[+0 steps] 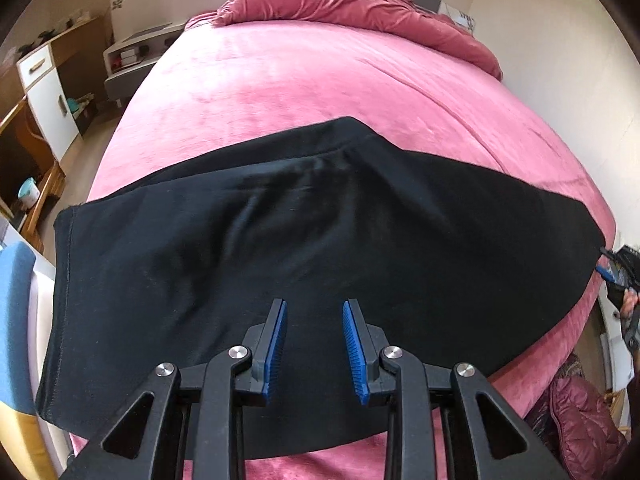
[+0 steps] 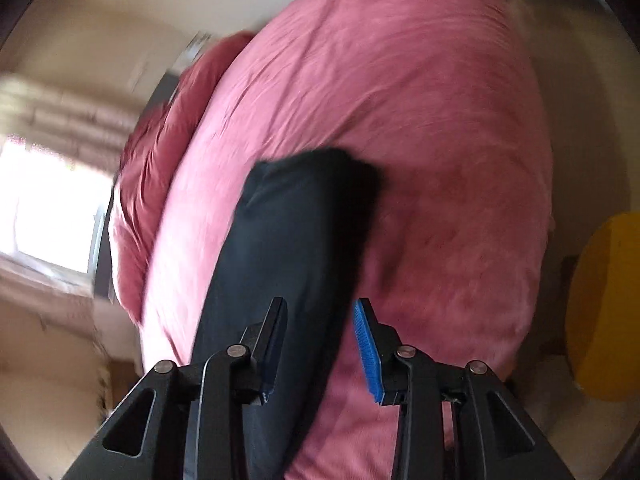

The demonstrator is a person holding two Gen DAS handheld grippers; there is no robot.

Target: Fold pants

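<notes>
**Two grippers over black pants on a pink bed**

Two grippers hang over one big bed; the left gripper [image 1: 314, 312] has its blue pads apart with nothing between them, and the black pants [image 1: 304, 240] lie flat right under and ahead of it; the pants stretch far to its left, where a hemmed edge hangs near the side of the bed, and far to its right, where they get narrow; the right gripper [image 1: 618, 276] shows as a small dark shape at that narrow end, at the far right of the left gripper's view.

From its own camera the right gripper [image 2: 320, 312] also has its pads apart, holding nothing; the pants [image 2: 288, 248] run straight ahead of it as a long dark strip, passing under its left finger; this view is blurry.

The bed has a soft pink cover [image 1: 320, 80] that spreads out past the pants on every side; a darker pink quilt [image 1: 360, 4] is bunched up far ahead of the left gripper; off to its left stand a white and wood cabinet [image 1: 48, 92] and a low white shelf [image 1: 136, 48] on a pale floor; low on its right lies a dark red puffy jacket [image 1: 580, 420]; near the right gripper's right side is a yellow round thing [image 2: 604, 304], and far on its left a bright window [image 2: 52, 208].
</notes>
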